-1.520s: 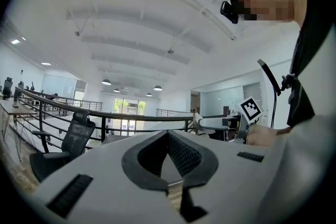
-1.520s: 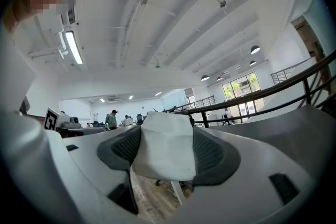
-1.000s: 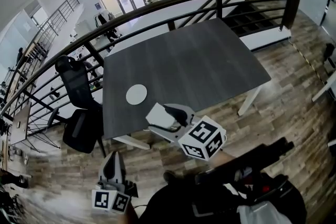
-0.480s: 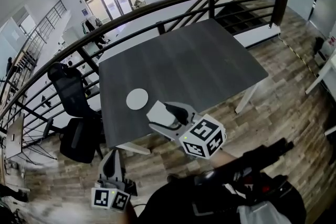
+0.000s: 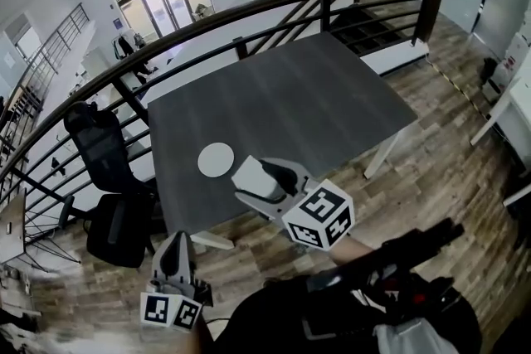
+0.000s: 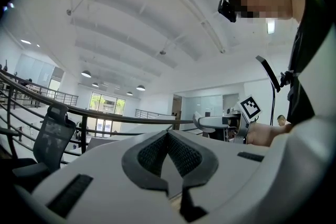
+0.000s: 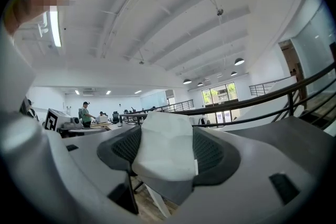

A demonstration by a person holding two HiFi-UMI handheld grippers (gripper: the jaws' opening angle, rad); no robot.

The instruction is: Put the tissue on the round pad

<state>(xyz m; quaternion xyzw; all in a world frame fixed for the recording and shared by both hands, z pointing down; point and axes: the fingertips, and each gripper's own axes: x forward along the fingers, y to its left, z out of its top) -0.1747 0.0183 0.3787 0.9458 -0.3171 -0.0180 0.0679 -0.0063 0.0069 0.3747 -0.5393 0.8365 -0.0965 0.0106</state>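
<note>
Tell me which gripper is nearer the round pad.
Right. The right gripper, shut on the tissue, hangs close beside the round pad near the table edge; the left gripper is off the table, over the floor, farther away.

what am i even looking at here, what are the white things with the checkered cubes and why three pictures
There is no robot here: a person holds a two-jaw gripper in each hand. The head view comes from a camera on the person's head, looking down at a dark grey table. The other two pictures come from cameras riding on each gripper, looking along its jaws. The marker cubes are part of the grippers. A white round pad lies on the table near its front edge. The right gripper is shut on a folded white tissue, held close to the pad. The left gripper hangs off the table over the wooden floor, jaws together and empty.
</note>
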